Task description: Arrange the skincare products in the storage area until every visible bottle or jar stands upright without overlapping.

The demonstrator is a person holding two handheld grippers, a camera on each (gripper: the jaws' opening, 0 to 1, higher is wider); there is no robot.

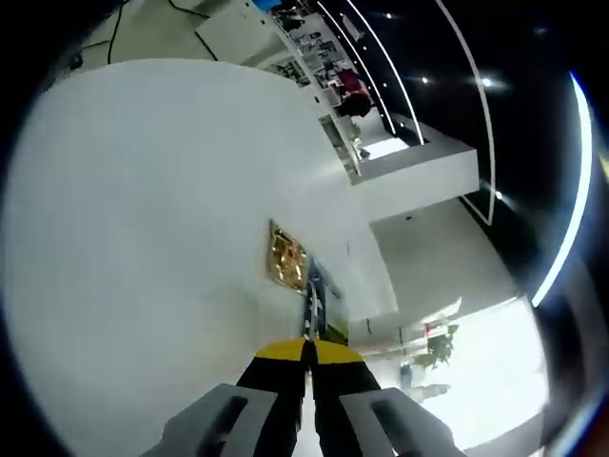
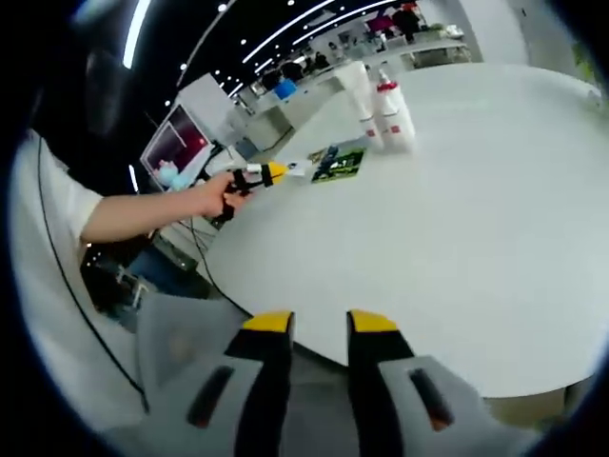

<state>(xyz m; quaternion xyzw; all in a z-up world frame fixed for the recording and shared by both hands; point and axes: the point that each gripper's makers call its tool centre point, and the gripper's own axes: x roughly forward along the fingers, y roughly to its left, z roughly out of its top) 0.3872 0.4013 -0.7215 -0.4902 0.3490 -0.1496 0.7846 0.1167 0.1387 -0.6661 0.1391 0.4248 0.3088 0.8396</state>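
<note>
Two white bottles [image 2: 381, 109] stood upright and touching on the round white table [image 2: 476, 219], well in from its far edge; the nearer one wore a red collar under its pump. Just beside them, toward the table's left edge, a flat green and black packet [image 2: 339, 164] lay on its face. In the left gripper view a gold, glittering box [image 1: 285, 257] lay flat near the table's edge.

Your right gripper [image 2: 319, 324] hovers with jaws apart over the round white table [image 2: 457, 228]; your hand [image 2: 217, 198] holds the yellow-tipped left gripper [image 2: 269, 171] near two upright white bottles [image 2: 381, 109].
</note>
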